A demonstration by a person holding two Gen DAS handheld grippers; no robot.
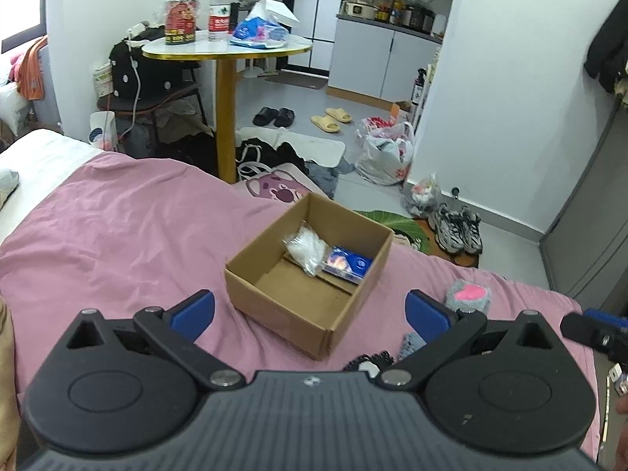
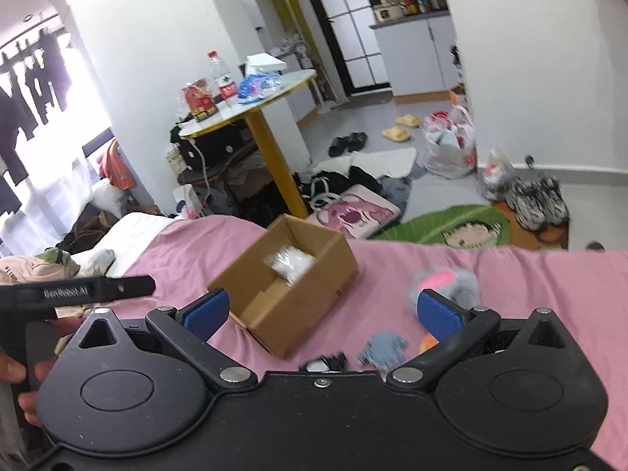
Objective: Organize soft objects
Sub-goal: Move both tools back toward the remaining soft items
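Black housing fills the bottom of the left wrist view, and the left gripper [image 1: 310, 312] hangs above the pink bedspread [image 1: 117, 216] with its jaws spread wide and nothing between the blue pads [image 1: 194, 312]. Just beyond them, at frame centre, an open cardboard box [image 1: 290, 314] sits on the bed; inside it lie a clear plastic bag of white stuff [image 1: 306, 249] and, touching it, a blue packet [image 1: 347, 265]. At lower right of the box a fuzzy grey-and-pink plush [image 1: 469, 296] rests on the bedspread, with a grey-blue fuzzy piece [image 1: 410, 343] and a black-and-white item [image 1: 369, 363] close to the housing. A round gold-rimmed surface [image 1: 227, 49] stands in the upper left.

Black housing again takes up the bottom of the right wrist view. The right gripper [image 2: 322, 314] also has its jaws spread and empty over the bedspread [image 2: 510, 282]. The box [image 2: 282, 306] is centre frame with the white bag [image 2: 290, 261] visible inside. The plush [image 2: 447, 278], blurred, lies just behind the right-hand pad [image 2: 441, 318], the grey-blue piece [image 2: 382, 347] lower down between the pads. At far left a hand [image 2: 15, 373] grips the other tool.
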